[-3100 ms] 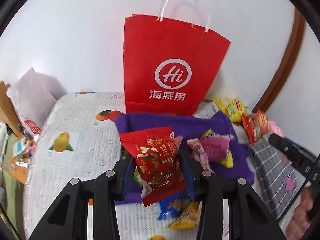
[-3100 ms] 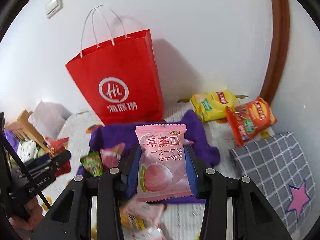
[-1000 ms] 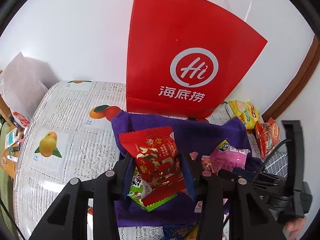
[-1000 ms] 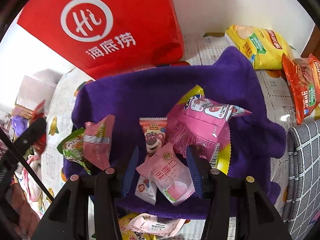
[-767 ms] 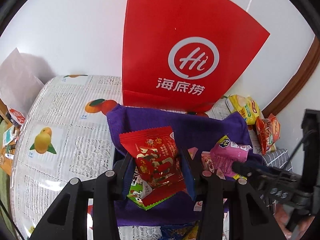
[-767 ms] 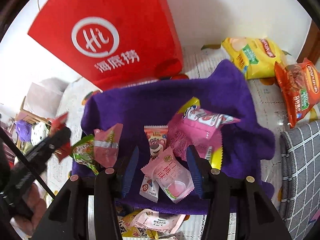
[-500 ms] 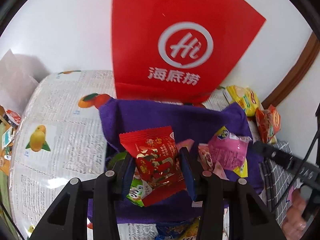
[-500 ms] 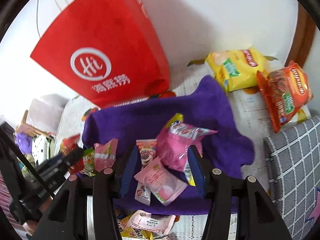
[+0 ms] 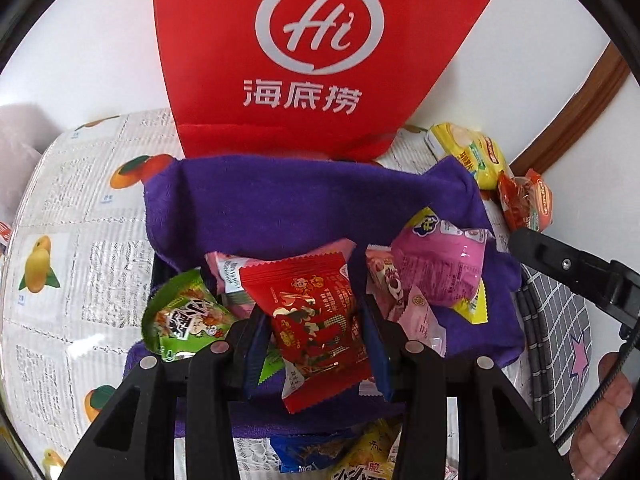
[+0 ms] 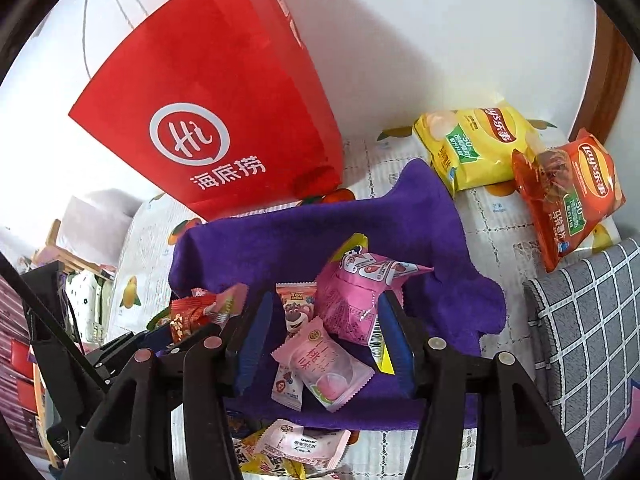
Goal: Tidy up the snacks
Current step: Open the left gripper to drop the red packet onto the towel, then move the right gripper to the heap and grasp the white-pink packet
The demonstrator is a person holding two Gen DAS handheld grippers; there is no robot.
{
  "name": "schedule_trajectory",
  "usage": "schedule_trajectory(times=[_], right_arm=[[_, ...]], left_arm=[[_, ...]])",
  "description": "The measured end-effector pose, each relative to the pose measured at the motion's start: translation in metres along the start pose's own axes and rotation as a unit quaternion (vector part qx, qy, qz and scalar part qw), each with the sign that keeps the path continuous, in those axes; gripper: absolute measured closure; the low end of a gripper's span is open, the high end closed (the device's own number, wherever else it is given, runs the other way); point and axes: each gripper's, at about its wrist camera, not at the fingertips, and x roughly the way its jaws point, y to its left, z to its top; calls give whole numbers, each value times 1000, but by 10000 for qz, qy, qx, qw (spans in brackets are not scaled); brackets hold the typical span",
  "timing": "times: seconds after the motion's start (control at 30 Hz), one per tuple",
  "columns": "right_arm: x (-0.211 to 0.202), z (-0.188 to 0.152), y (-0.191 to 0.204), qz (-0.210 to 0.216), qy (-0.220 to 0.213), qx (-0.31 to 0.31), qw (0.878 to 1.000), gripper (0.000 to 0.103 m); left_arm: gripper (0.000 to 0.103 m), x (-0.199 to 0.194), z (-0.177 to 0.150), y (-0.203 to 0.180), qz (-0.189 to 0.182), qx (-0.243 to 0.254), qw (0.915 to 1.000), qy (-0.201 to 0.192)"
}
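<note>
A purple cloth [image 9: 304,208] [image 10: 400,224] lies on the table with several snack packets on it. My left gripper [image 9: 316,332] is shut on a red snack packet [image 9: 316,320] and holds it over the cloth's near part. It shows at the left in the right wrist view [image 10: 188,316]. My right gripper [image 10: 324,344] is open and empty above the cloth. Between its fingers lie a pale pink peach packet [image 10: 324,368], a bear packet [image 10: 294,312] and a big pink packet [image 10: 356,296]. A green packet [image 9: 184,316] lies at the cloth's left.
A red paper bag [image 9: 312,52] [image 10: 216,112] stands behind the cloth against the wall. Yellow [image 10: 476,144] and orange [image 10: 568,192] crisp bags lie at the right. A grey checked cloth [image 10: 588,320] is at the right. More packets [image 10: 300,448] lie near the front edge.
My right gripper has let go of the pale pink peach packet, which now lies on the cloth, and has drawn back. My left gripper has come down over the cloth, still holding the red packet.
</note>
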Motion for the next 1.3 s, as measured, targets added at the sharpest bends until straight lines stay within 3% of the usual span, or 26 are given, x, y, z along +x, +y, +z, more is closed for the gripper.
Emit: schedule_trajectory(times=[0.37, 0.53, 0.97, 1.1, 1.3], right_arm=[[-1, -1, 3, -72, -47, -74, 9999, 48], [-2, -1, 3, -90, -46, -70, 9999, 48], [-15, -8, 20, -160, -238, -239, 9993, 48], [-20, -25, 26, -40, -306, -302, 9991, 48], [-11, -80, 26, -258, -93, -690, 9972, 49]], left_arm=[[61, 5, 2, 7, -231, -164, 9994, 176], [51, -4, 5, 11, -254, -213, 9994, 19], [51, -28, 11, 33, -327, -546, 9978, -210], [51, -36, 10, 37, -238, -591, 9975, -303], [51, -51, 9, 35, -323, -566, 9970, -425]])
